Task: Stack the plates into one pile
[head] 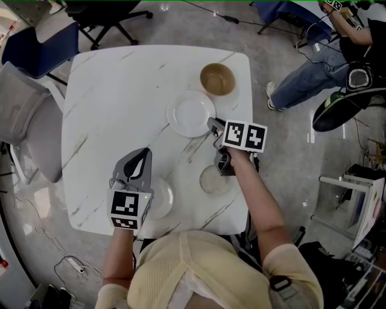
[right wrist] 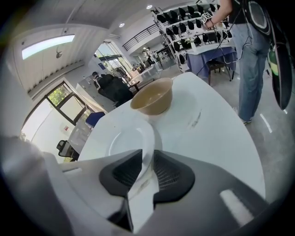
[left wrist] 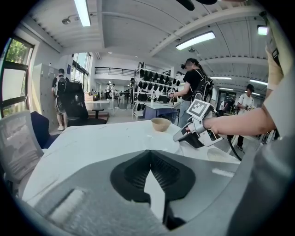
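A large white plate (head: 191, 113) lies flat on the marble table (head: 114, 96), just in front of a tan bowl (head: 218, 79). My right gripper (head: 211, 125) is at the plate's right edge. In the right gripper view the plate's rim (right wrist: 146, 138) runs between the two pads and fills the gap, so the gripper (right wrist: 147, 159) is shut on it. A small speckled plate (head: 212, 179) sits under my right forearm. Another white plate (head: 161, 198) lies near the front edge, beside my left gripper (head: 143, 154), which is shut with nothing in it (left wrist: 150, 159).
The tan bowl (right wrist: 152, 97) stands right behind the held plate. A grey chair (head: 30, 124) stands at the table's left side, a dark chair (head: 102, 15) at the back. A seated person's legs (head: 310, 69) are off the right corner. Racks and people fill the room behind.
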`<state>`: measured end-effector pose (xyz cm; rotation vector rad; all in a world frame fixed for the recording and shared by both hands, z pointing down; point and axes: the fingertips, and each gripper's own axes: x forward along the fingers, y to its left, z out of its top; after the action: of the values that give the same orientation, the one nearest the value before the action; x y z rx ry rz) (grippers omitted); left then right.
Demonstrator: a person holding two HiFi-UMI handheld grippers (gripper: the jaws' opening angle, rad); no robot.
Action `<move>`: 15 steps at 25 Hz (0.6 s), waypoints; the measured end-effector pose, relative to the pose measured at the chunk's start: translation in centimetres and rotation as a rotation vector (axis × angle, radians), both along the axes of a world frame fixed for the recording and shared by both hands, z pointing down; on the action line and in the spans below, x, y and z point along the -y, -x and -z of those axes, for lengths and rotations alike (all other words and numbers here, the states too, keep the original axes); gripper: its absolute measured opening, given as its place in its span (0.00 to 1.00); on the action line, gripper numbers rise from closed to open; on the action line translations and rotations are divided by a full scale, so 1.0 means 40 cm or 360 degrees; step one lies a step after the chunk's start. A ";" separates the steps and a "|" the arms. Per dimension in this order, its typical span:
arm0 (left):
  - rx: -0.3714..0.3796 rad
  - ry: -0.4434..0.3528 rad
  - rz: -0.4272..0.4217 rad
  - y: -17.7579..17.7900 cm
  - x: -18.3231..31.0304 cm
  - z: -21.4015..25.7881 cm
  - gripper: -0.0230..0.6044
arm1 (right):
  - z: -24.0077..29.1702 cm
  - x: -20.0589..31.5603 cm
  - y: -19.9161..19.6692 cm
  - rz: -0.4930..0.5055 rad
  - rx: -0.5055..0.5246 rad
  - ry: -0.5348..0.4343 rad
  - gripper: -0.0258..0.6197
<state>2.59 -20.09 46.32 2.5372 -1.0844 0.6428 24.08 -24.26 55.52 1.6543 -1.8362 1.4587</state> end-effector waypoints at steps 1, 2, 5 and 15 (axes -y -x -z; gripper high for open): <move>-0.0001 0.0004 0.0001 0.002 -0.001 -0.002 0.05 | -0.002 0.000 0.000 0.0000 -0.0009 0.0004 0.17; 0.0002 0.0007 0.0001 0.004 -0.003 -0.003 0.05 | -0.003 0.000 0.000 -0.0002 -0.0013 0.0007 0.17; 0.0004 0.0016 0.0005 0.007 -0.009 -0.005 0.05 | -0.004 0.000 0.000 -0.0009 -0.0017 -0.0002 0.17; -0.0004 -0.0004 0.0048 0.041 -0.020 0.018 0.05 | 0.010 -0.008 -0.005 -0.0011 -0.0028 -0.0031 0.15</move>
<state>0.96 -19.28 45.61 2.5178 -1.1214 0.6307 24.27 -23.93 55.12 1.6789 -1.8431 1.4291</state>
